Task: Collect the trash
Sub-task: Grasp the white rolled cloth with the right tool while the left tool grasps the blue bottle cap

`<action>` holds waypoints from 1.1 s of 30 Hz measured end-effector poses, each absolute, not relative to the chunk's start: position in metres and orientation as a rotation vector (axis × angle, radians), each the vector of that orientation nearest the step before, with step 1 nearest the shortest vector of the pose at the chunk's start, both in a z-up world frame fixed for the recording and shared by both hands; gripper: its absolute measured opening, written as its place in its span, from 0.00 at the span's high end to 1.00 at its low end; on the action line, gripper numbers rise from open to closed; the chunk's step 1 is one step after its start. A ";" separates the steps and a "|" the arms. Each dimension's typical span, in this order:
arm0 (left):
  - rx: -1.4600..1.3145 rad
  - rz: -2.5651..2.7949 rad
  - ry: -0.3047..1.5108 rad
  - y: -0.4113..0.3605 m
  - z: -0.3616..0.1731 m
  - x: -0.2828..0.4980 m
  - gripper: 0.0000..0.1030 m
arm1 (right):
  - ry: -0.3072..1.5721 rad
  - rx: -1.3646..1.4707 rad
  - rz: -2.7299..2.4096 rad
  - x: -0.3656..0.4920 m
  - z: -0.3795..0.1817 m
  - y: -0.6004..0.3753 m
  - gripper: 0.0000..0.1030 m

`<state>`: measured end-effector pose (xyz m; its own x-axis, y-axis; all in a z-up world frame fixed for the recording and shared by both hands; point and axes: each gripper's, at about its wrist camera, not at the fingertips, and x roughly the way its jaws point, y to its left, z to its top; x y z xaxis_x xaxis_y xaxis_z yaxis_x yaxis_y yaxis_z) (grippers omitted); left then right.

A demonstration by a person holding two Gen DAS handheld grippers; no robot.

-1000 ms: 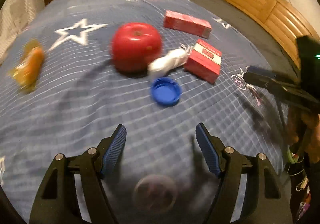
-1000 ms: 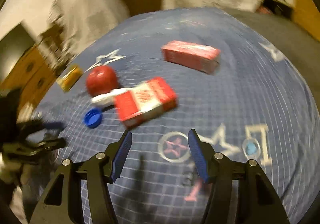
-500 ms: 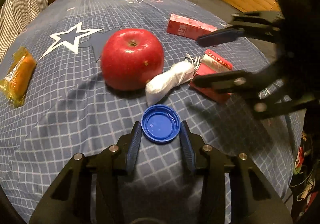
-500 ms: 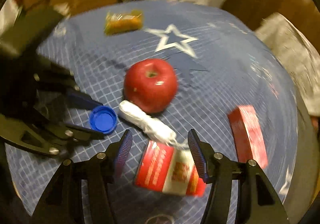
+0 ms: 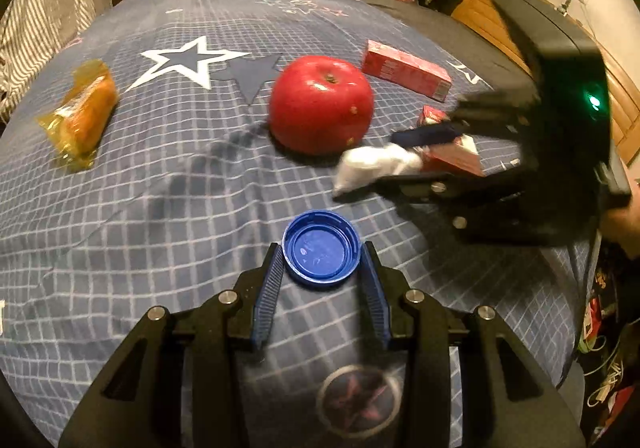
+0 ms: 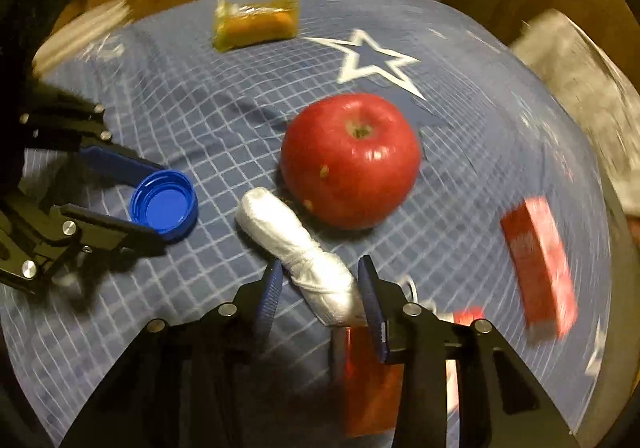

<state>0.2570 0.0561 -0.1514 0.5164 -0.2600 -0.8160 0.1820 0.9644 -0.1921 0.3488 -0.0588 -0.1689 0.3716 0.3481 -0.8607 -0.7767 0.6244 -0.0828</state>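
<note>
A blue bottle cap [image 5: 320, 248] lies open side up on the blue checked cloth [image 5: 180, 187]. My left gripper [image 5: 322, 260] is shut on it, one finger at each side; it also shows in the right wrist view [image 6: 164, 203]. A white crumpled wrapper roll [image 6: 296, 248] lies beside a red apple [image 6: 352, 159]. My right gripper [image 6: 320, 280] has its jaws closed around the near end of the roll. In the left wrist view the roll [image 5: 372, 163] sits between the right gripper's fingers [image 5: 424, 135].
A red apple [image 5: 320, 103] sits mid-cloth. An orange snack in clear wrap [image 5: 84, 111] lies at the left. A red carton [image 5: 404, 69] lies behind the apple, another red box [image 6: 368, 376] under my right gripper, and a red carton [image 6: 540, 260] to its right.
My left gripper has closed tighter on the blue cap. My right gripper has moved forward over the red box and closed around the white wrapper roll.
</note>
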 end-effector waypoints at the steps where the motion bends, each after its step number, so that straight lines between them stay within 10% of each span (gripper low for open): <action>1: -0.086 -0.260 0.991 0.060 -0.151 0.253 0.63 | 0.960 -0.450 0.720 0.348 -0.167 -0.065 0.64; 9: -0.078 -0.233 0.978 0.087 -0.148 0.234 0.62 | 1.134 -0.097 0.739 0.323 -0.158 -0.087 0.71; 14: -0.029 -0.213 0.956 0.081 -0.149 0.232 0.34 | 0.982 -0.328 0.760 0.303 -0.152 -0.066 0.57; 33: -0.036 -0.225 0.990 0.084 -0.158 0.249 0.39 | 0.742 -0.921 1.081 0.317 -0.162 0.001 0.46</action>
